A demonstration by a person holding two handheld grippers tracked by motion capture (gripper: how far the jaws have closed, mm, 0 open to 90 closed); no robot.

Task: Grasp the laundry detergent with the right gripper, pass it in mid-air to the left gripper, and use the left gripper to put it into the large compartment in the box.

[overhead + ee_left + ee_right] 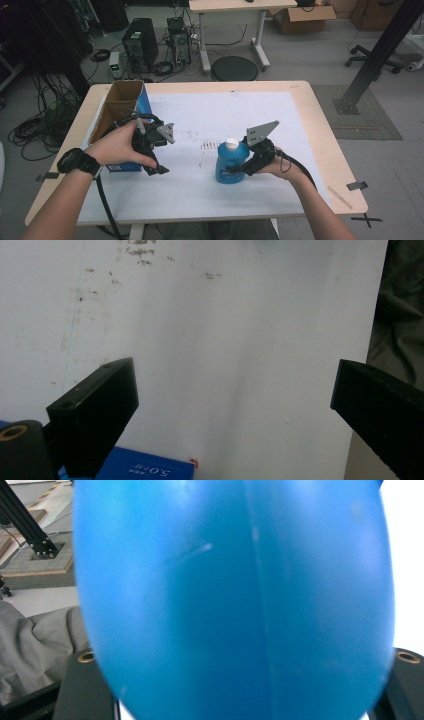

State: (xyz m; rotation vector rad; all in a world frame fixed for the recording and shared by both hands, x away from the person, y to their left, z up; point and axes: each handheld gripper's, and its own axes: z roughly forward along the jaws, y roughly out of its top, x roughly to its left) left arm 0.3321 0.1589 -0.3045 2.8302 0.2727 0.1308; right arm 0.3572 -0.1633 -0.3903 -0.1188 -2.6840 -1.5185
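Your right gripper is clamping the blue bottle low on its body, keeping it upright on the white mat near the front of the table, with your wrist angling in from the right. Farther left, your left gripper is hovering with jaws spread wide and empty, tipping downward beside the cardboard box, probably waiting to help.

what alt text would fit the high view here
A person at a white-topped table grips an upright blue plastic bottle with a white cap in the right tongs, while the left tongs hang open beside an open cardboard box.
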